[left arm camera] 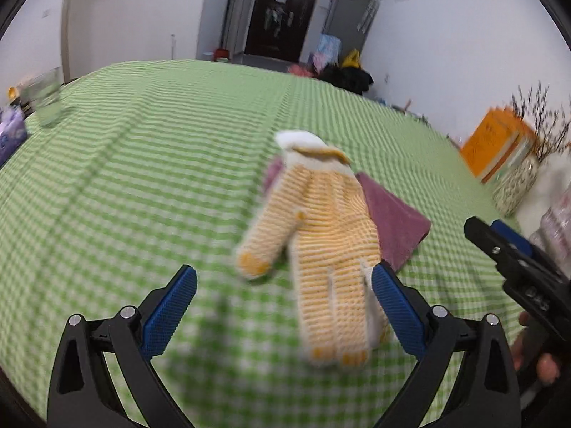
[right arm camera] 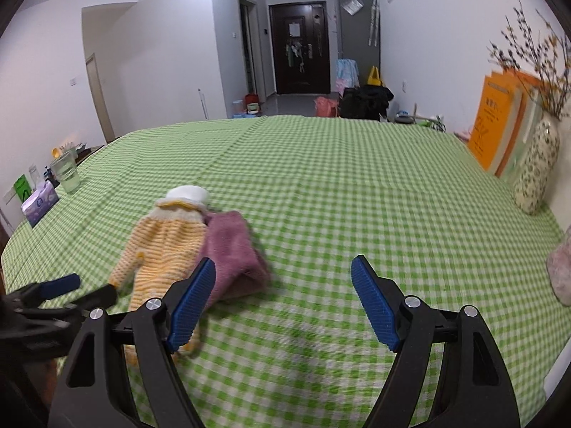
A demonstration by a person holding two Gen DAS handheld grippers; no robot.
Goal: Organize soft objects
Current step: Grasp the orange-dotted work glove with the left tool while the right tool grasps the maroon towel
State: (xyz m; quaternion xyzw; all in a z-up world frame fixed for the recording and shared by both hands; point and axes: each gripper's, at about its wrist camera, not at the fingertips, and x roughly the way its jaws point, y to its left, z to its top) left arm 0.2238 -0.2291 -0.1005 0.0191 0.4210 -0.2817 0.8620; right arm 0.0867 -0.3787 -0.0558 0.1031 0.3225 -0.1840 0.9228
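A yellow-and-white striped knitted glove (left arm camera: 321,246) lies flat on the green checked tablecloth (left arm camera: 142,149), its cuff pointing away from me. A folded purple cloth (left arm camera: 396,221) lies partly under its right side. My left gripper (left arm camera: 283,274) is open just short of the glove, whose finger ends lie between its blue pads. In the right wrist view the same glove (right arm camera: 160,246) and purple cloth (right arm camera: 233,249) lie to the left. My right gripper (right arm camera: 283,267) is open over bare tablecloth (right arm camera: 357,185), its left pad near the purple cloth. The left gripper (right arm camera: 71,285) shows at the far left there.
A speckled vase with dry twigs (right arm camera: 537,164) and orange books (right arm camera: 499,121) stand at the table's right edge. A pink fluffy object (right arm camera: 560,271) lies near the right edge. A glass of water (right arm camera: 67,173) and a tissue box (right arm camera: 39,201) sit at the left edge.
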